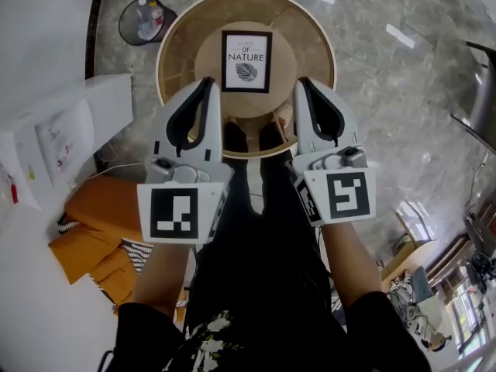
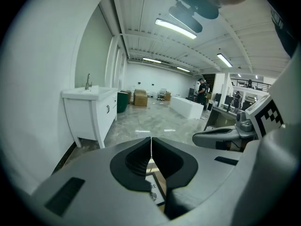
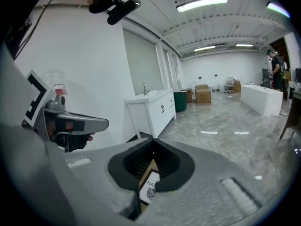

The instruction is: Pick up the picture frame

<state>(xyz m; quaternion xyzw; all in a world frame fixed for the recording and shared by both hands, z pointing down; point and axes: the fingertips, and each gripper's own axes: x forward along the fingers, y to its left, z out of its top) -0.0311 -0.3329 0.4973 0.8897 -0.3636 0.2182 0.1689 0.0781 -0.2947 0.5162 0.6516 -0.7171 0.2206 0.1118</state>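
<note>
A black picture frame (image 1: 246, 60) with a white leaf print lies flat in the middle of a round wooden table (image 1: 178, 45). My left gripper (image 1: 208, 83) hovers above the table's near edge, just left of the frame, jaws shut and empty. On the frame's other side my right gripper (image 1: 299, 83) is held the same way, shut with nothing in it. In the left gripper view the closed left gripper (image 2: 151, 147) has a corner of the frame (image 2: 155, 190) below it. The right gripper (image 3: 153, 148) shows the frame (image 3: 149, 187) under its closed tips.
A black wire waste basket (image 1: 144, 19) stands on the marble floor left of the table. White furniture with papers (image 1: 58, 142) and an orange object (image 1: 97, 227) lie at the left. A white sink cabinet (image 2: 91, 109) stands by the wall. People stand far off.
</note>
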